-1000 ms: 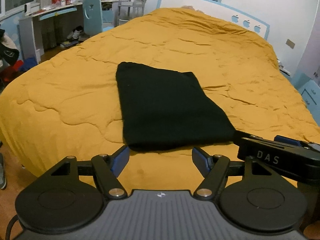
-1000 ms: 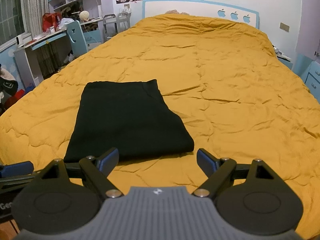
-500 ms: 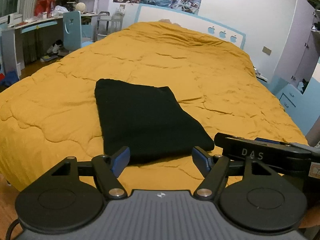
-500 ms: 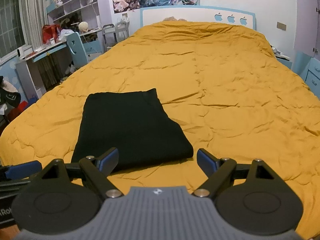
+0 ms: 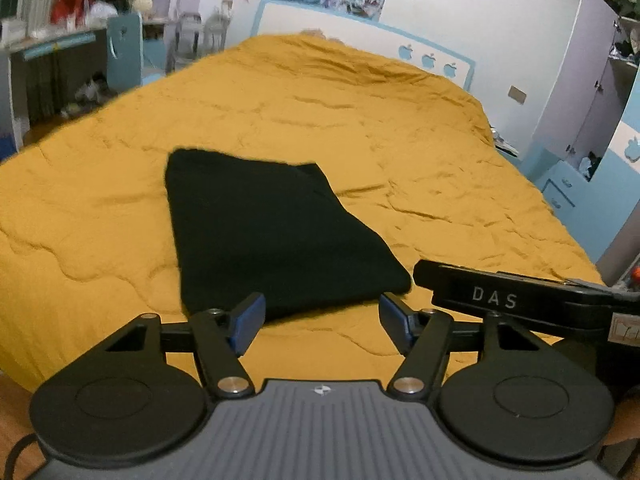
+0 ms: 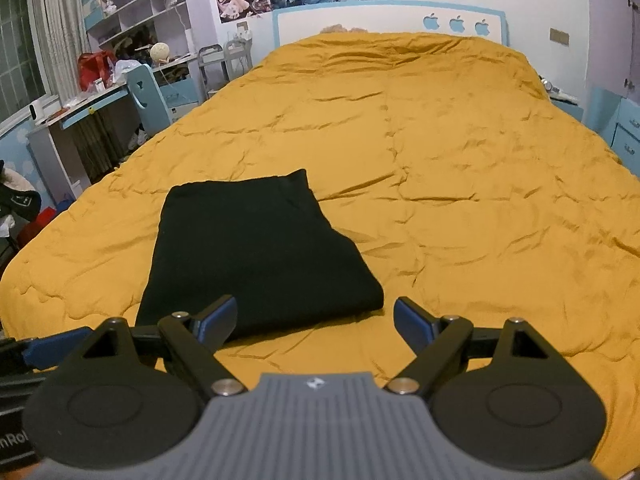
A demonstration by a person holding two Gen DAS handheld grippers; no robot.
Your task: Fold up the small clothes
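You have one folded black garment (image 6: 256, 248) lying on the one orange quilt (image 6: 460, 184), two grippers just short of it, and three apple cutouts (image 6: 456, 24) on the headboard beyond the quilt.

Black garment (image 5: 272, 232), folded into a thick flat rectangle, plain dark fabric, lies flat on the orange quilt (image 5: 400, 140), near the quilt's front edge, left of its middle, long side running away from that edge.
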